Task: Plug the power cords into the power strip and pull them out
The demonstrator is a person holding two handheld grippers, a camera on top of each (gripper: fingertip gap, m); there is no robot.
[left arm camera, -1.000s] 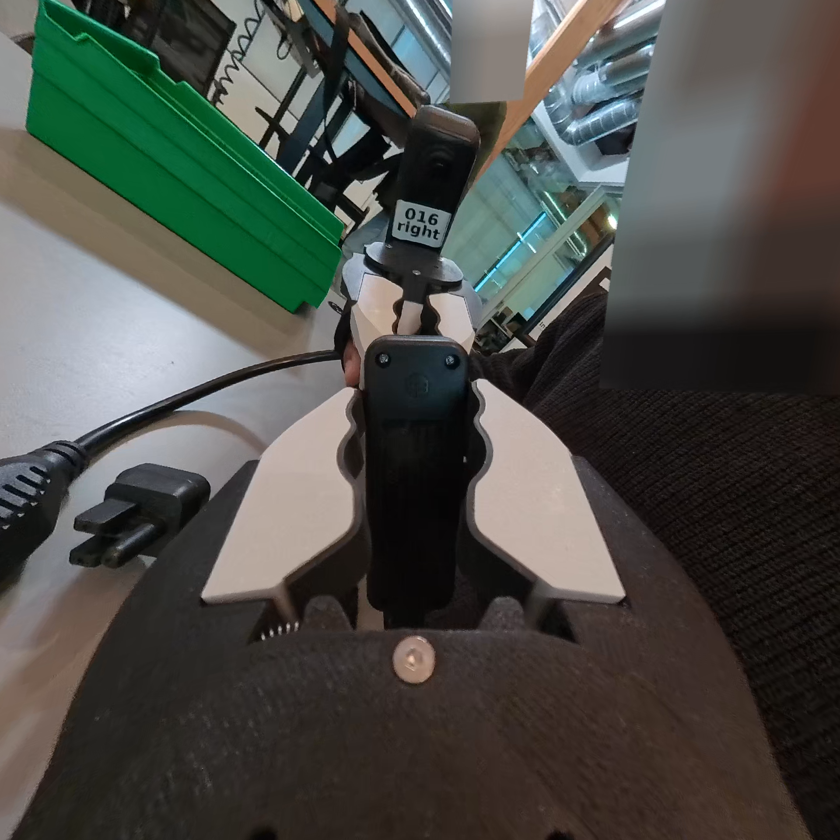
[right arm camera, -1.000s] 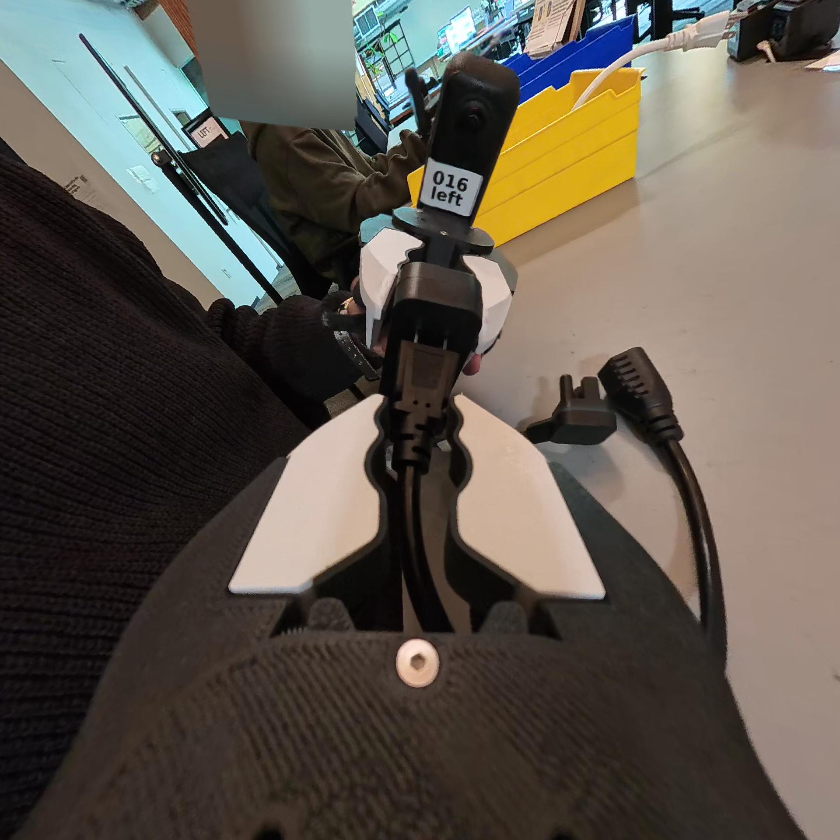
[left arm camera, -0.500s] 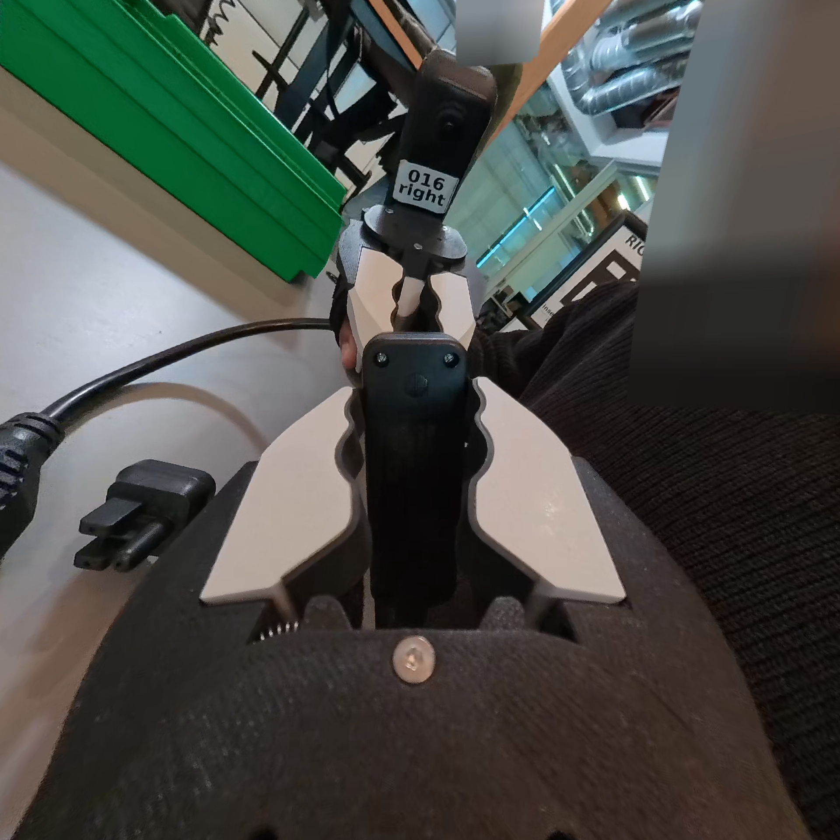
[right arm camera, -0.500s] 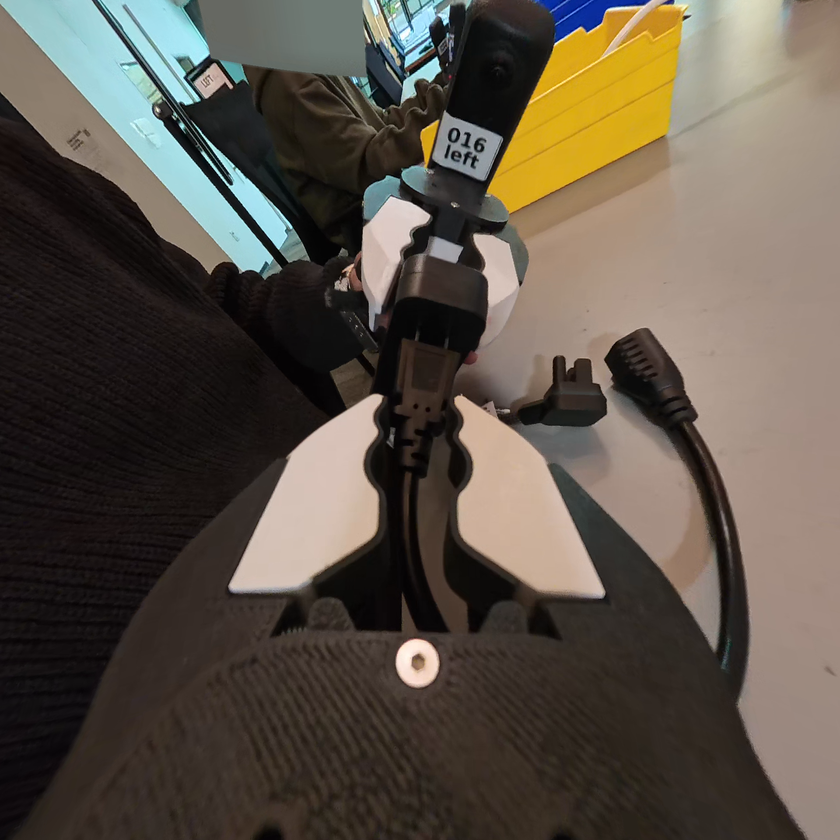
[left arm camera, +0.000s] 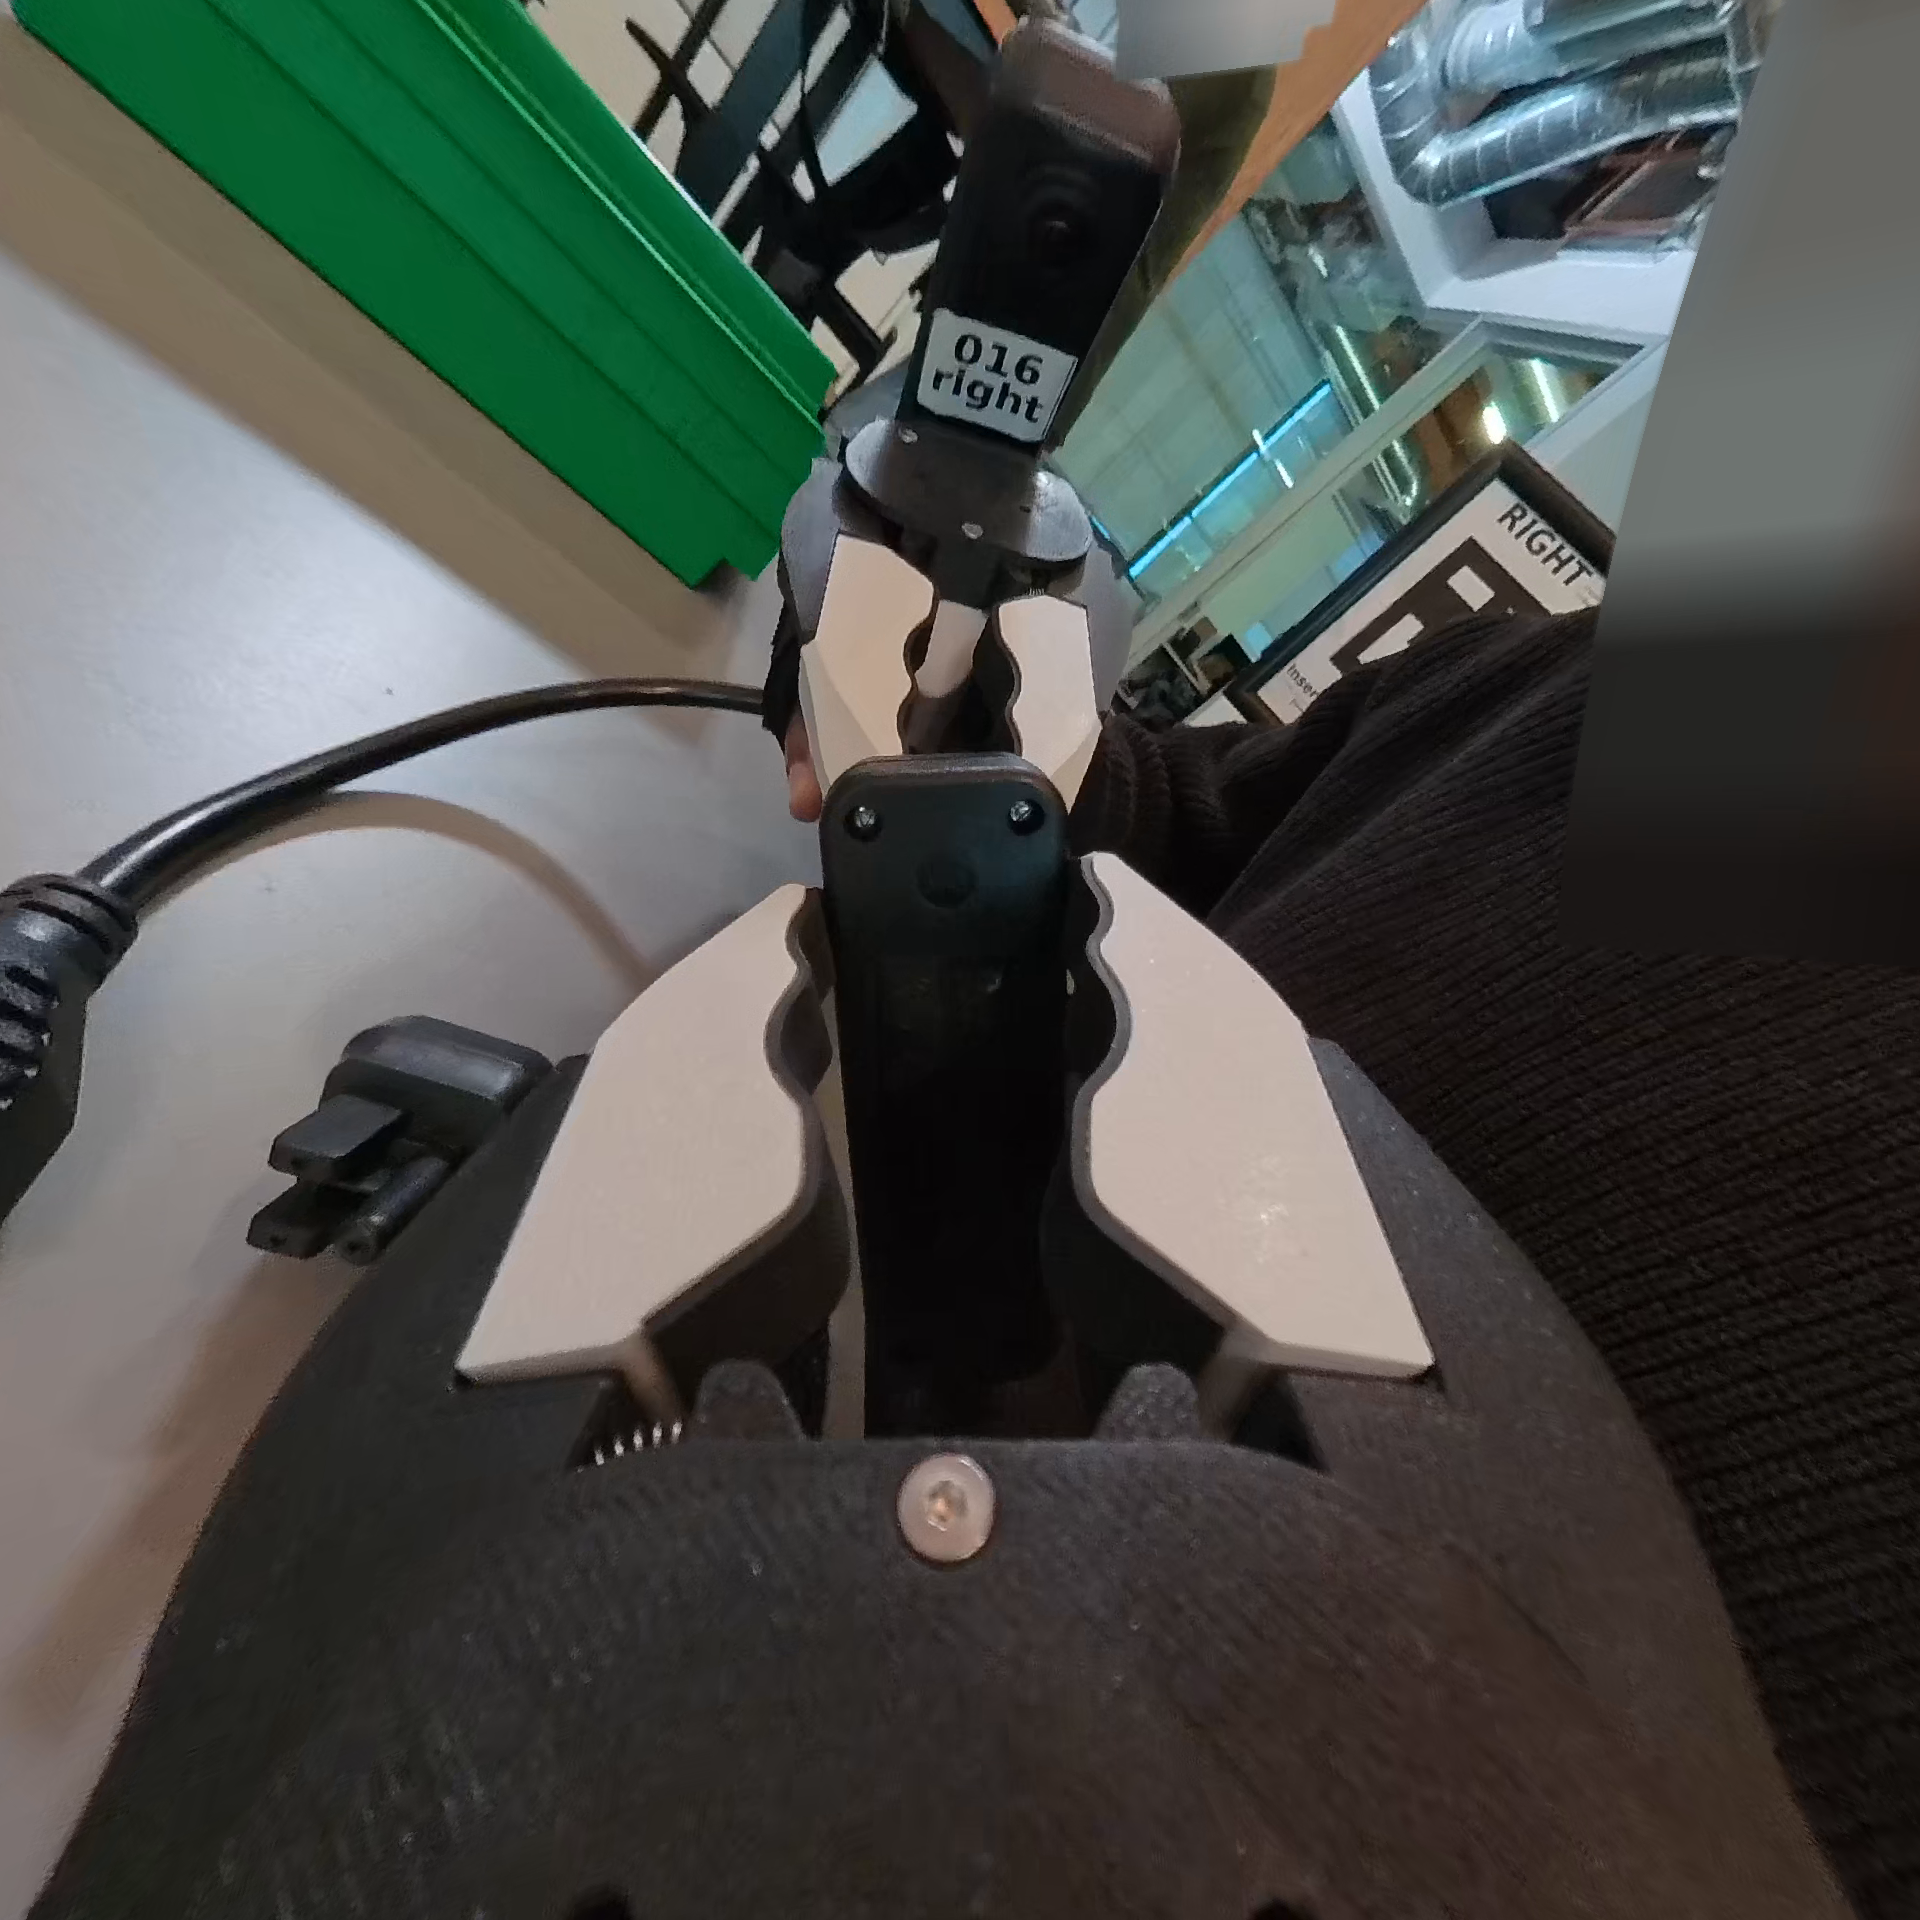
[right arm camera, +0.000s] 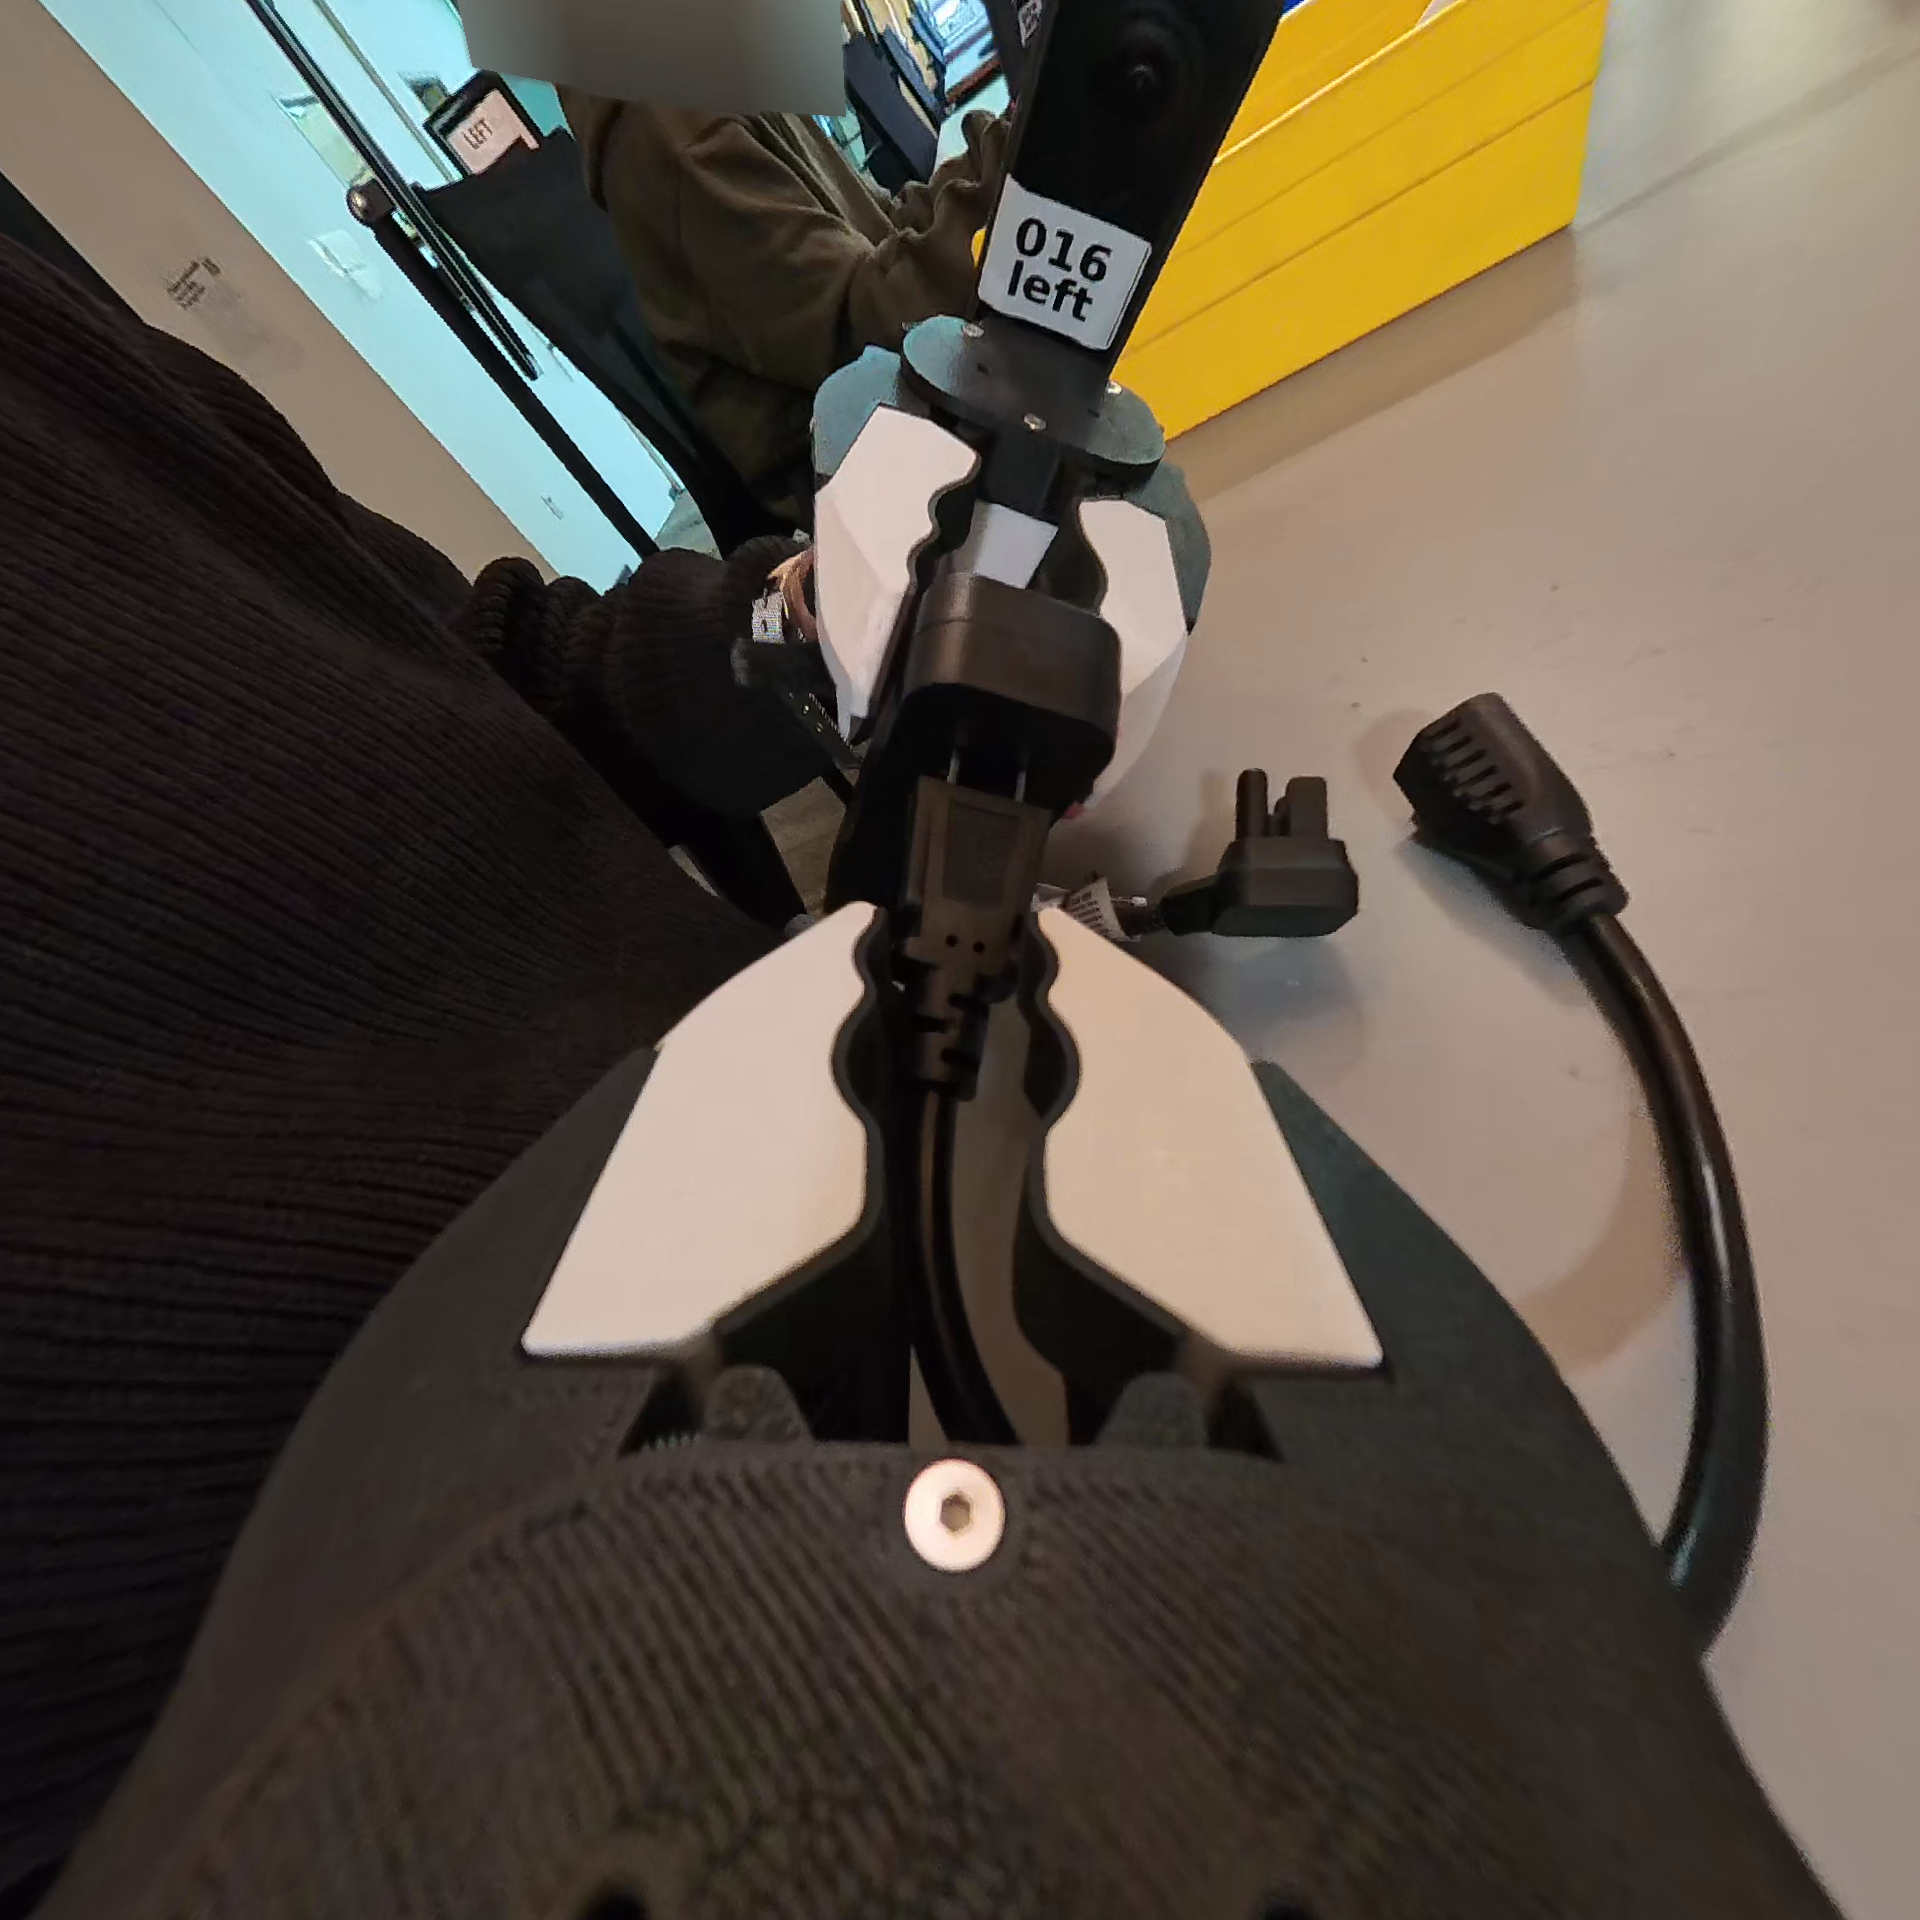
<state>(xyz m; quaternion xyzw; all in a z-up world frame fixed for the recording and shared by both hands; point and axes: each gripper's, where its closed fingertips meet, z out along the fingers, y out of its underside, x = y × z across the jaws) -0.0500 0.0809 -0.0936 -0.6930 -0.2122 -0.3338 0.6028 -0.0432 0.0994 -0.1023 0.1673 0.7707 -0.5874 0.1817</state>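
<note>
My left gripper [left arm camera: 940, 894] is shut on a narrow black power strip [left arm camera: 940, 997] and holds it above the table. My right gripper [right arm camera: 951, 925] is shut on a black power cord plug [right arm camera: 966, 862]. The plug's metal prongs sit partly in the end of the power strip [right arm camera: 1008, 675], with a short length of prong showing. The two grippers face each other, nose to nose. The right gripper also shows in the left wrist view [left arm camera: 951, 665], and the left gripper in the right wrist view [right arm camera: 997, 540]. The held cord runs back between my right fingers.
On the grey table [right arm camera: 1558, 520] lie a small black angled connector [right arm camera: 1278, 873] [left arm camera: 384, 1132] and a thick black cord with a socket end [right arm camera: 1496, 790] [left arm camera: 42, 997]. A green bin [left arm camera: 468, 260] and a yellow bin [right arm camera: 1403, 208] stand farther back. A black-sleeved arm [left arm camera: 1558, 1039] is alongside.
Both grippers have tilted and shifted a little while facing each other. The loose connectors sit lower in the left view. The plug stays at the strip's end.
</note>
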